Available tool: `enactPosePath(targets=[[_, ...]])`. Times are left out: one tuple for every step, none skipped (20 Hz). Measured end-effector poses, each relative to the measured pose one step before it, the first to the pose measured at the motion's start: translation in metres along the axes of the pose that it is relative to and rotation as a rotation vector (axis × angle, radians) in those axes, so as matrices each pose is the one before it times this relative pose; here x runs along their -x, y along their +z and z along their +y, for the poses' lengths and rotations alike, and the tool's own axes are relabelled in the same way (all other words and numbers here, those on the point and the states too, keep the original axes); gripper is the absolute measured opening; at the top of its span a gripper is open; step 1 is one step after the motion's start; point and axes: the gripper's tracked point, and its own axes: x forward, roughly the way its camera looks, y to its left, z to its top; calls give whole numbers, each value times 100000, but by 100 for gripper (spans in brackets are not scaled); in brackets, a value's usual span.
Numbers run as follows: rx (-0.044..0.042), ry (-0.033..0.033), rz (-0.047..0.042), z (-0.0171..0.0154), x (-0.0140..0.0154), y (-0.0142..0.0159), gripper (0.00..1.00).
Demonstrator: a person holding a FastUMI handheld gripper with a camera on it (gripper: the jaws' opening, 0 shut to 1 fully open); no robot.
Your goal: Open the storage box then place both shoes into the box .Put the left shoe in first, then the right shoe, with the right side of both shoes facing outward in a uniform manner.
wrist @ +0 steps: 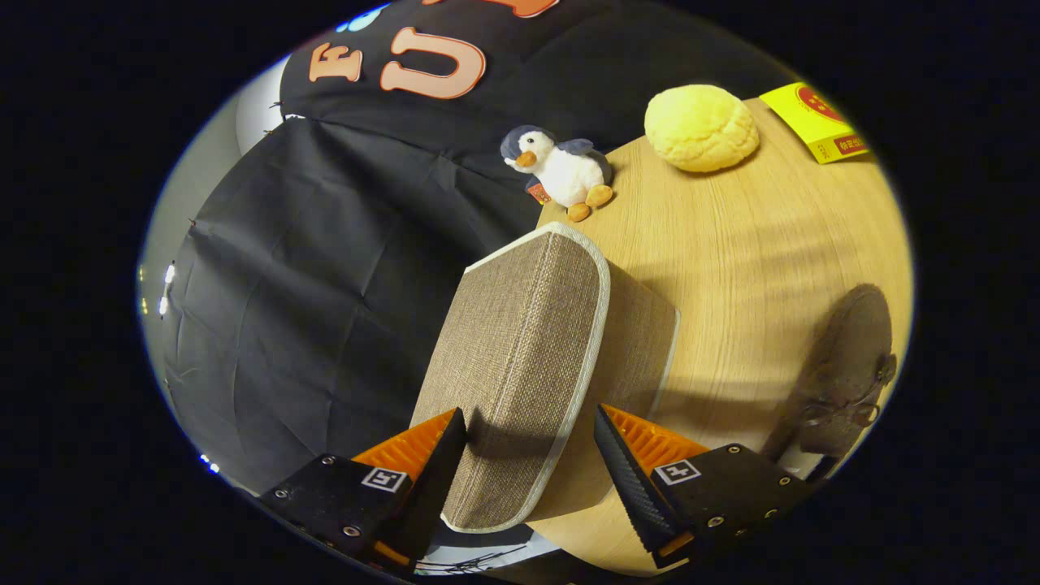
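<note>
Tongs (530, 455) spread wide, straddling the storage box (536, 357) lid edge w/o pressing it, at the worktop (731, 244) corner. Box looks shut, so step 1 isn't done. One shoe (845, 374) lies beside the box, not yet packed; 2nd shoe unplaced too.

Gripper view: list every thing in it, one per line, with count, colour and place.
storage box: one, beige-brown fabric with pale trim, on the table edge, its near end between the gripper's fingers.
table: one, light wood, under everything.
penguin plush: one, white and grey with orange beak and feet, beyond the box at the table's edge.
bun-shaped toy: one, yellow, beyond the box beside the penguin.
packet: one, yellow with red print, past the bun.
shoe: one, dark brown, beside the box.
gripper: one, fingers open either side of the box.
</note>
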Motion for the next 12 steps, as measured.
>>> enactPosePath(targets=[[-2209, 1683, -198, 156, -161, 68, 95], [-1661, 1236, -14, -10, -296, -69, 95], [-1656, 1333, 126, 53, -164, -103, 95], [-1828, 1067, 205, 37, -113, -118, 95], [-1899, 928, 353, 11, -98, -81, 95], [-1562, 689, 57, 29, 0, -13, 95], [-814, 1954, 153, 407, 173, 30, 94], [-719, 1338, -845, 494, 442, 138, 94], [477, 560, -740, 111, 280, 323, 89], [56, 1426, -236, 87, 470, 161, 87], [-684, 1750, -479, 429, 305, 394, 84], [-751, 2309, -1064, 925, 716, 302, 81]])
